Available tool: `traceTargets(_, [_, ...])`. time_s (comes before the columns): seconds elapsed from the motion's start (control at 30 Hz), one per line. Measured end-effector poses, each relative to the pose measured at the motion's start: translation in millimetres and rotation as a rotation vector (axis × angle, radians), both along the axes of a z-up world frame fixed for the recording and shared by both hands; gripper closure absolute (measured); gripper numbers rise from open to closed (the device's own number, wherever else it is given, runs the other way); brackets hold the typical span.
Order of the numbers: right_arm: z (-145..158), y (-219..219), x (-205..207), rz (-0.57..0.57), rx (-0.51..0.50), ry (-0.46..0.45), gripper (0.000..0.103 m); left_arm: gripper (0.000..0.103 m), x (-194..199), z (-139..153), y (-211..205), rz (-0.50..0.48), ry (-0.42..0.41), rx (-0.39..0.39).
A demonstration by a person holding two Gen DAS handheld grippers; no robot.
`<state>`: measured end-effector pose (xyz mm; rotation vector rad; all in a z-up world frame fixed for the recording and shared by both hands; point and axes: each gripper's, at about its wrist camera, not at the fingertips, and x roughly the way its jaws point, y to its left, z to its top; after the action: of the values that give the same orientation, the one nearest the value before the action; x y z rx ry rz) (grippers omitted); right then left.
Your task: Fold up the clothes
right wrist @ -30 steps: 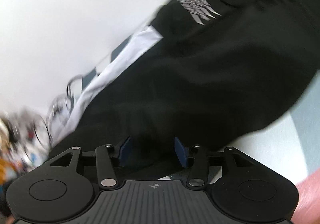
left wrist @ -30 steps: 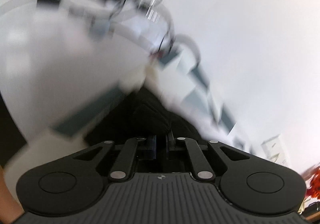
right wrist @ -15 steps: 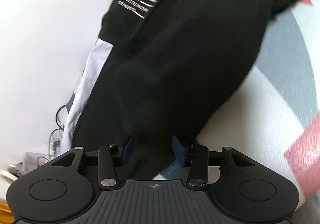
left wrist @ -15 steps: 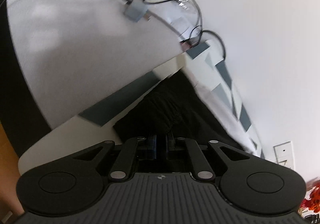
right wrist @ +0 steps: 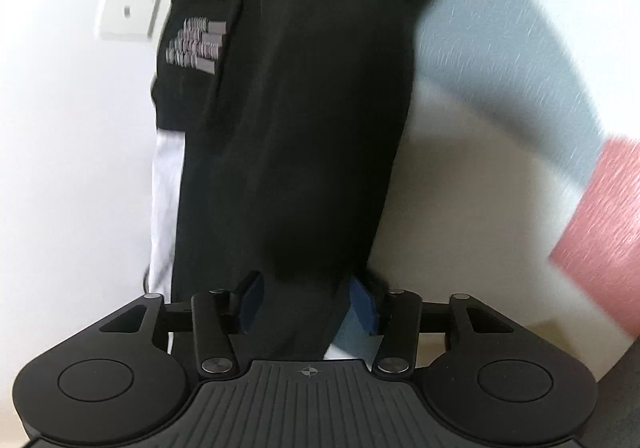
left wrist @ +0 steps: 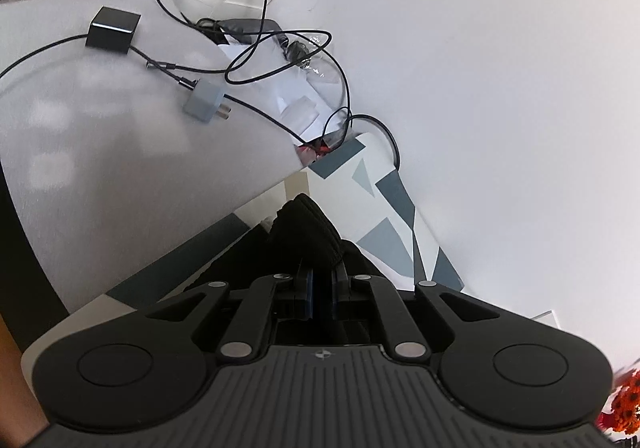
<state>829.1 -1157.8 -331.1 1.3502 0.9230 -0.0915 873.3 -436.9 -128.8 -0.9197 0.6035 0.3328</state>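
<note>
The garment (right wrist: 288, 127) lies on the patterned sheet (right wrist: 480, 207), a wall (right wrist: 60, 167) at its left.

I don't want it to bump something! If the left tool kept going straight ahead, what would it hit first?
Probably the black garment bunched right in front of the left tool, which is shut on it. Past that lies the patterned sheet, then likely the white wall; depth is hard to judge.

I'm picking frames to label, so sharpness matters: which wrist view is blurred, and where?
Left wrist view: sharp, the black cable and grey plug crisp, fisheye bending at the edges. Right wrist view: motion-smeared, the black garment print and pink patch streaked.
</note>
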Motion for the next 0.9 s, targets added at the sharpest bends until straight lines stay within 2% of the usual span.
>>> traceTargets(0.03, [4.8,-3.3,-2.2,-0.020,-0.030,-0.025,0.071,0.095,0.1,-0.5,0.9,0.000,0.003,-0.001])
traceTargets(0.1, [16.1,-8.8,-6.6,-0.056,-0.089,-0.080,0.088,0.095,0.1,-3.4,2.4,0.002,0.012,-0.005])
traceTargets(0.13, [19.7,-11.6,-7.7,-0.070,-0.105,-0.100,0.091,0.095,-0.1,-5.2,3.1,0.004,0.017,-0.009])
traceTargets(0.17, [22.5,-14.3,-7.7,-0.079,-0.118,-0.113,0.099,0.095,-0.3,-7.6,3.8,0.008,0.022,-0.015])
traceTargets(0.27, [36.2,-16.8,-5.7,-0.083,-0.154,-0.154,0.101,0.095,-4.8,-14.2,4.0,0.015,0.031,-0.030])
traceTargets(0.37, [59.7,-16.3,-8.9,-0.069,-0.223,-0.222,0.102,0.095,-16.8,-23.5,-0.1,0.026,0.037,-0.018])
traceTargets(0.43, [62.1,-18.5,-10.7,-0.078,-0.233,-0.202,0.102,0.095,-26.1,-34.5,-5.8,0.030,0.060,-0.002])
traceTargets(0.5, [53.9,-17.5,-9.9,-0.071,-0.275,-0.131,0.102,0.095,-30.9,-52.4,-12.4,0.017,0.118,0.013])
traceTargets(0.57, [41.9,-13.4,-7.4,-0.038,-0.330,-0.053,0.102,0.095,-35.4,-73.7,-10.9,0.027,0.164,-0.015])
traceTargets(0.67, [29.1,-11.0,-8.5,-0.019,-0.349,0.047,0.101,0.094,-38.7,-87.5,-5.9,0.037,0.185,-0.055])
traceTargets(0.77, [41.4,-3.6,-4.3,0.030,-0.401,0.065,0.094,0.094,-36.0,-86.6,-4.0,0.027,0.190,-0.055])
traceTargets(0.87, [64.5,9.3,4.4,0.071,-0.477,0.019,0.072,0.094,-29.0,-87.9,-1.5,0.025,0.229,-0.085])
traceTargets(0.9, [72.3,14.0,9.3,0.074,-0.497,-0.003,0.071,0.093,-27.7,-89.1,-0.4,0.029,0.237,-0.096])
